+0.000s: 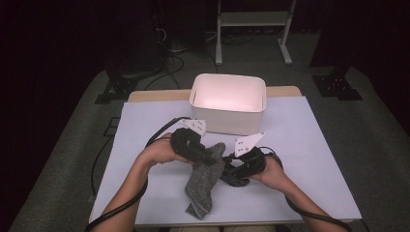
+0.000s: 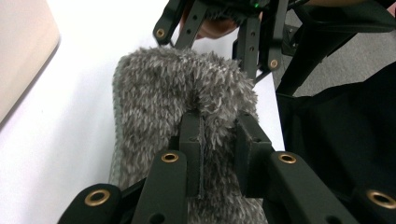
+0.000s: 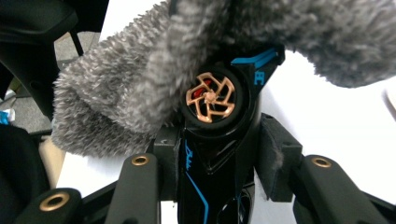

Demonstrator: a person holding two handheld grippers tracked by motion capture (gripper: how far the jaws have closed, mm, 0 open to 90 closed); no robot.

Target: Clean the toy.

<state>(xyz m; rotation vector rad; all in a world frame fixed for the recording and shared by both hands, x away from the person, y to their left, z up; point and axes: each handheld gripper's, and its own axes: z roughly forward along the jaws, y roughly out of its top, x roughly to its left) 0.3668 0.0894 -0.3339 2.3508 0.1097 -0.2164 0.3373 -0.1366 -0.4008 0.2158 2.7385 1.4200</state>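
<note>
The left hand-held gripper is clamped on a fold of a fuzzy grey fleece sock, its two black padded jaws pressing the shaggy pile between them in the left gripper view. In the high view this left hand-held gripper sits near the middle of the surface, and the sock hangs from it toward 6 o'clock, its ribbed cuff end lying flat on the pale lavender surface near the front edge. The right hand-held gripper is closed on a glossy black toy car with blue stripes; its jaws squeeze the hard, smooth body from both sides, and a copper-coloured spoked wheel faces the camera just above the jaws. The soft sock drapes over the car's upper end at 12 o'clock and touches it, hiding that part. In the high view the right hand-held gripper lies just beside the left one, at its 4 o'clock. Beyond both, at 12 o'clock, stands a white rectangular plastic bin with rounded corners, open at the top, well apart from the sock.
</note>
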